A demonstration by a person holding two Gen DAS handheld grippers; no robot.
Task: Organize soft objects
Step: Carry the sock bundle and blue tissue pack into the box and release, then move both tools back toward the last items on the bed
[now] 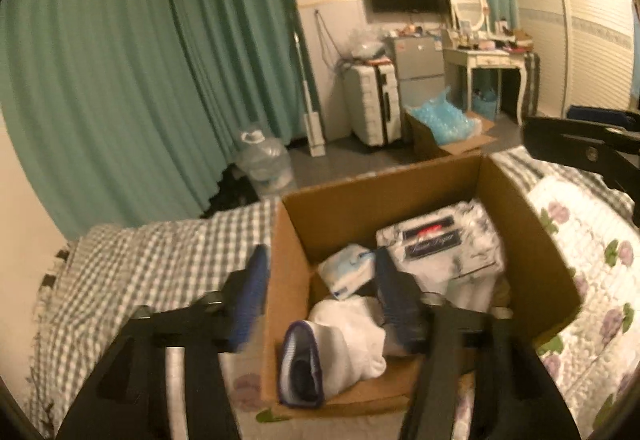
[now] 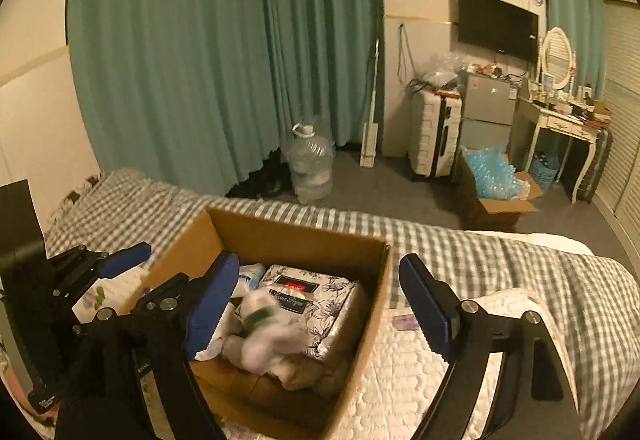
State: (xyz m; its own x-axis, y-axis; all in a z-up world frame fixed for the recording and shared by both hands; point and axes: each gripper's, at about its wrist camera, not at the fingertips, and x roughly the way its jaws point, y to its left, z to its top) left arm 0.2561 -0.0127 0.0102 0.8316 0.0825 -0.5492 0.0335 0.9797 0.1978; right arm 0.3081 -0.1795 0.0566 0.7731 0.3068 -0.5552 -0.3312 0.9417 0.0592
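Note:
An open cardboard box stands on the bed; it also shows in the right wrist view. Inside lie a white floral tissue pack, a small blue-and-white pack, white socks and a navy-trimmed sock. My left gripper is open and empty, straddling the box's left wall. My right gripper is open over the box, above a blurred white soft item with green marks that lies beside the tissue pack. The left gripper shows at the right view's left edge.
The bed has a grey checked blanket and a white floral quilt. On the floor stand a water jug, a white suitcase, a box of blue packaging and a dressing table. Teal curtains hang behind.

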